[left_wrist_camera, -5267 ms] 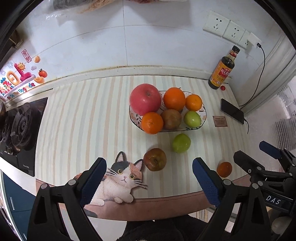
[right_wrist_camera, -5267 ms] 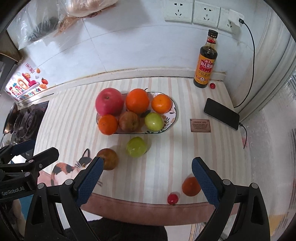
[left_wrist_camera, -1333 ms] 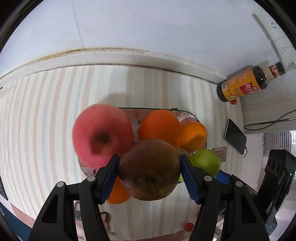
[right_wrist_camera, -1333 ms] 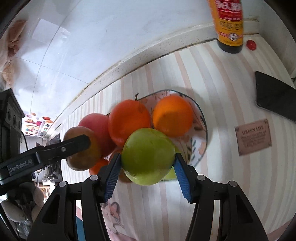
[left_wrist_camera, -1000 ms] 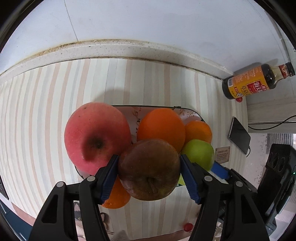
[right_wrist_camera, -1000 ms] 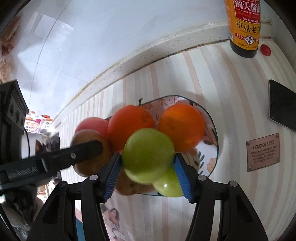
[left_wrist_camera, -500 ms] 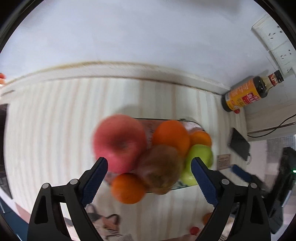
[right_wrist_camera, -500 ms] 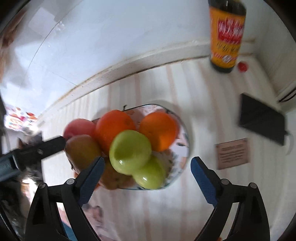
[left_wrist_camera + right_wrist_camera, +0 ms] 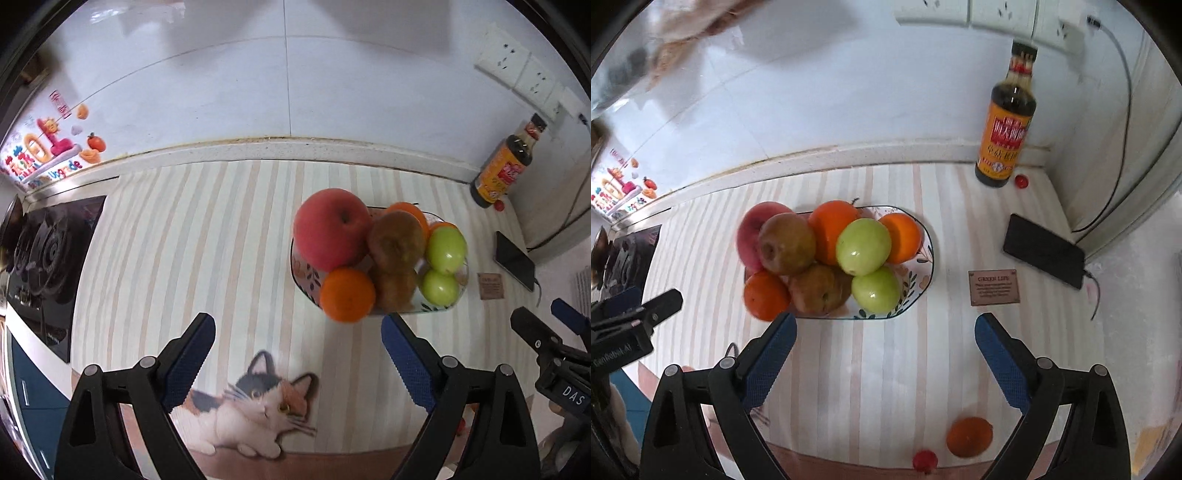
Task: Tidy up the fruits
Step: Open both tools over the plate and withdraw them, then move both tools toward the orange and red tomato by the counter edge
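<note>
Striped countertop [image 9: 871, 369] under white tiled wall [image 9: 831, 92]

My left gripper [image 9: 298, 345] and right gripper [image 9: 884, 345] look alike: black angular arms with round silver screws, tipped by ribbed blue pads [image 9: 768, 356]. White lettering marks their bodies.

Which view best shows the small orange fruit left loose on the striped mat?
The right wrist view: the small orange fruit lies fully visible near the striped mat's front edge. In the left wrist view, gripper hardware hides that spot.
</note>
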`<action>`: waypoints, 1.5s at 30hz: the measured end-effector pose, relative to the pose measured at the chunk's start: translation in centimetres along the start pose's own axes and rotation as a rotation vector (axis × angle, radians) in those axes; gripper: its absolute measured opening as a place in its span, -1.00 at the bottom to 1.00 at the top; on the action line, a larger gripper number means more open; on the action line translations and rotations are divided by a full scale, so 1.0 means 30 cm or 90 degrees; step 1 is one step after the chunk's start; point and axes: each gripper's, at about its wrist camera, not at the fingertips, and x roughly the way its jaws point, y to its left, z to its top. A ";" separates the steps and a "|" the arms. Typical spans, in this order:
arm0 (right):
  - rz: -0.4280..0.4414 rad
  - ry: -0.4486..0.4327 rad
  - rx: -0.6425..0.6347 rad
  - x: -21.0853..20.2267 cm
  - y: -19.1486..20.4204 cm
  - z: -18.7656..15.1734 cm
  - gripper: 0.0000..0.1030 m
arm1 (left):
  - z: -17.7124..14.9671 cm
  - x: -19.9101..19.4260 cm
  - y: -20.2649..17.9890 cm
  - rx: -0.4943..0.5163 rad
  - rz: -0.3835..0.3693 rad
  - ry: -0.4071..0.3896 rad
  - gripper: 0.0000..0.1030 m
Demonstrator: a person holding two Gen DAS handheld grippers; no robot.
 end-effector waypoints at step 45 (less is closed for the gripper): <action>0.081 0.126 0.212 0.038 -0.435 -0.434 0.11 | -0.286 0.079 -0.422 0.189 -0.050 0.082 1.00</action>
